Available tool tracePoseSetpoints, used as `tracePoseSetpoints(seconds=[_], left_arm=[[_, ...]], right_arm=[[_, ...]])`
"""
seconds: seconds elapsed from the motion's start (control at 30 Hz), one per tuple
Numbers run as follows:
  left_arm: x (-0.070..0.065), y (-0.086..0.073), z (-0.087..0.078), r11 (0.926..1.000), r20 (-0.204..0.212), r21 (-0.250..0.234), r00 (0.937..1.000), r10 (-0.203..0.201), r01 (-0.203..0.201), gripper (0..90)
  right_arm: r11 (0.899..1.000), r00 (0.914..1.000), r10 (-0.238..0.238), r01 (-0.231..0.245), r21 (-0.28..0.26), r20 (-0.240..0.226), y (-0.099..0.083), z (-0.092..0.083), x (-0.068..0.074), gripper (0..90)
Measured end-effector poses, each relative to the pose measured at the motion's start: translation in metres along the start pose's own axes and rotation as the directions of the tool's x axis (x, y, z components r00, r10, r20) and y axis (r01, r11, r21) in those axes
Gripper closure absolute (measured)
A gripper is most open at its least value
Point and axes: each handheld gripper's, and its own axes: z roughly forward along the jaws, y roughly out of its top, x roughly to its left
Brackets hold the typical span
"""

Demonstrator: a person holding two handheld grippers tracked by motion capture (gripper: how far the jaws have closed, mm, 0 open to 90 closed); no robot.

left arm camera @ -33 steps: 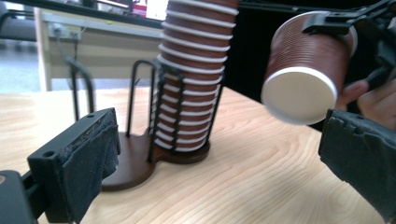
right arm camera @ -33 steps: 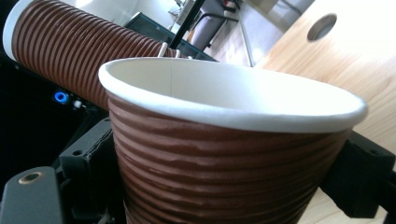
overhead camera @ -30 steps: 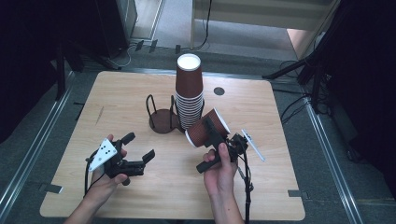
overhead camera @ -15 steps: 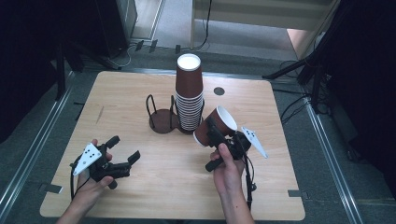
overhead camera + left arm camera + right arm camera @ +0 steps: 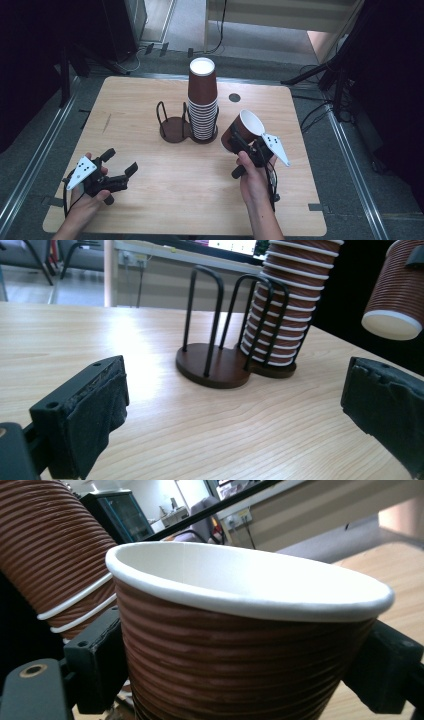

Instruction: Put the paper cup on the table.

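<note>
A: Where is the brown paper cup (image 5: 243, 129)?

B: Clamped in the right tongs (image 5: 245, 145), held above the counter (image 5: 310, 200) just right of the tall cup stack (image 5: 203, 100). It is tilted, its white rim up and toward the far right. In the right gripper view the black jaws press on both ribbed sides of the cup (image 5: 240, 645).

A: And the stack?

B: It stands upside down in the right ring of a dark wire cup holder (image 5: 176, 125) at the middle of the counter; the left ring holds nothing.

A: The other hand?

B: The left tongs (image 5: 120, 167) lie low near the counter's near-left corner, well apart from the holder. Their jaws are spread wide with only bare wood between them, pointing toward the holder (image 5: 215, 365) and the stack (image 5: 280, 305).
</note>
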Motion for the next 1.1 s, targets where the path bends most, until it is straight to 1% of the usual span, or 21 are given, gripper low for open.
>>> tracePoseSetpoints(seconds=[0.03,0.1,0.13,0.17,0.23,0.33,0.4,0.5,0.63,0.67,0.7,0.73,0.77,0.83,0.9,0.97,1.0,1.03,1.1], left_arm=[[0.002,0.0,-0.001,1.0,-0.007,0.001,1.0,0.003,-0.003,0.0],[0.004,-0.001,-0.003,1.0,-0.013,0.0,0.9999,0.002,-0.002,0.0],[0.006,-0.001,-0.005,1.0,-0.019,0.003,0.9998,0.005,-0.005,0.0],[0.008,-0.002,-0.005,1.0,-0.023,0.002,0.9997,0.005,-0.005,0.0],[0.011,-0.003,-0.007,1.0,-0.033,0.005,0.9994,0.001,-0.001,0.0],[0.016,-0.004,-0.01,0.9999,-0.044,0.011,0.999,0.008,-0.008,0.0],[0.019,-0.005,-0.012,0.9999,-0.056,0.011,0.9984,0.005,-0.004,0.0],[0.023,-0.006,-0.015,1.0,-0.066,0.01,0.9978,0.003,-0.003,0.0],[0.028,-0.007,-0.02,0.9999,-0.079,0.014,0.9968,0.004,-0.003,0.0],[0.029,-0.007,-0.021,0.9999,-0.084,0.013,0.9965,0.002,-0.001,0.0],[0.03,-0.007,-0.022,0.9999,-0.086,0.013,0.9963,-0.003,0.004,0.0],[0.032,-0.008,-0.024,1.0,-0.089,0.01,0.996,-0.001,0.002,0.0],[0.034,-0.008,-0.025,1.0,-0.095,0.007,0.9954,-0.005,0.006,0.0],[0.036,-0.009,-0.027,0.9999,-0.103,0.008,0.9947,-0.009,0.01,0.0],[0.039,-0.01,-0.028,0.9999,-0.113,0.004,0.9935,-0.014,0.015,0.0],[0.041,-0.01,-0.029,0.9998,-0.134,0.0,0.9907,-0.019,0.019,0.0],[0.042,-0.01,-0.03,0.9997,-0.135,-0.001,0.9906,-0.023,0.023,0.0],[0.043,-0.01,-0.031,0.9997,-0.135,-0.001,0.9905,-0.025,0.025,0.0],[0.044,-0.01,-0.031,0.9999,-0.14,0.0,0.9901,-0.016,0.016,0.0]], right_arm=[[1.0,0.9998,-0.019,0.019,-0.009,0.002,0.0,0.001,-0.001,11.6],[0.999,0.9993,-0.035,0.036,-0.017,0.013,0.001,0.002,-0.002,11.5],[0.998,0.9986,-0.051,0.051,-0.023,0.014,0.001,0.004,-0.004,11.5],[0.997,0.997,-0.073,0.073,-0.03,0.028,0.001,0.006,-0.005,11.5],[0.995,0.9944,-0.098,0.099,-0.032,0.039,0.001,0.008,-0.008,11.4],[0.99,0.9897,-0.131,0.133,-0.045,0.058,0.003,0.012,-0.013,11.3],[0.986,0.9855,-0.156,0.159,-0.055,0.067,0.004,0.014,-0.015,11.3],[0.977,0.9769,-0.2,0.205,-0.063,0.074,0.004,0.018,-0.018,11.3],[0.963,0.9631,-0.256,0.261,-0.064,0.083,0.004,0.022,-0.021,11.3],[0.961,0.9606,-0.265,0.27,-0.062,0.084,0.004,0.023,-0.022,11.3],[0.962,0.961,-0.265,0.269,-0.054,0.08,0.004,0.025,-0.022,11.3],[0.96,0.9587,-0.272,0.276,-0.049,0.084,0.005,0.026,-0.022,11.3],[0.955,0.9535,-0.289,0.294,-0.052,0.087,0.005,0.027,-0.023,11.3],[0.95,0.9489,-0.302,0.307,-0.049,0.091,0.006,0.029,-0.024,11.3],[0.95,0.9482,-0.302,0.308,-0.049,0.099,0.007,0.033,-0.027,11.1],[0.949,0.9449,-0.304,0.311,-0.048,0.122,0.007,0.038,-0.031,11.2],[0.95,0.9452,-0.301,0.309,-0.05,0.126,0.007,0.041,-0.033,11.2],[0.947,0.9418,-0.308,0.317,-0.054,0.135,0.007,0.043,-0.035,11.2],[0.944,0.9378,-0.315,0.326,-0.057,0.145,0.006,0.049,-0.039,11.2]])
